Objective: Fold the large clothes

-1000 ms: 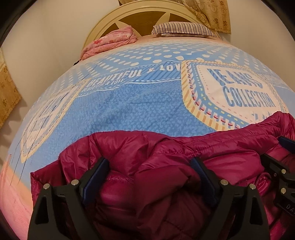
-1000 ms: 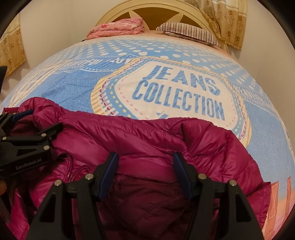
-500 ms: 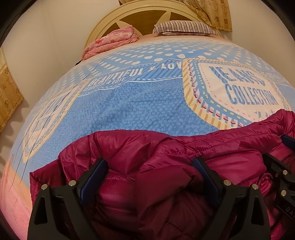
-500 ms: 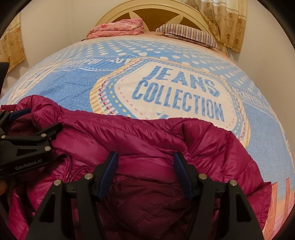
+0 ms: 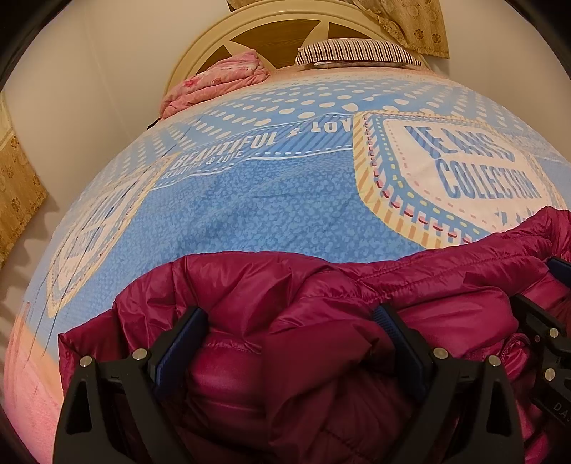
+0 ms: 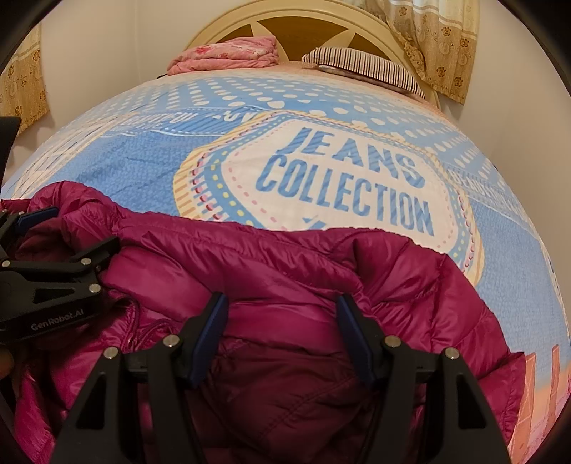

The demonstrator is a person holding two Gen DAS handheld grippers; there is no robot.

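Both grippers are down over the magenta puffer jacket, which lies bunched at the near end of the bed, on the blue bedspread, just below the "JEANS COLLECTION" badge. The left gripper has its jaws standing wide, a puffy fold of jacket bulging up between the blue pads; whether the pads press on the fabric or just frame it, I cannot tell. The right gripper sits just beside it on the badge side, jaws apart as well, with a band of jacket running across the gap, and again the grip itself can't be made out. Far beyond the badge, by the headboard, sit a folded pink blanket and a striped pillow.
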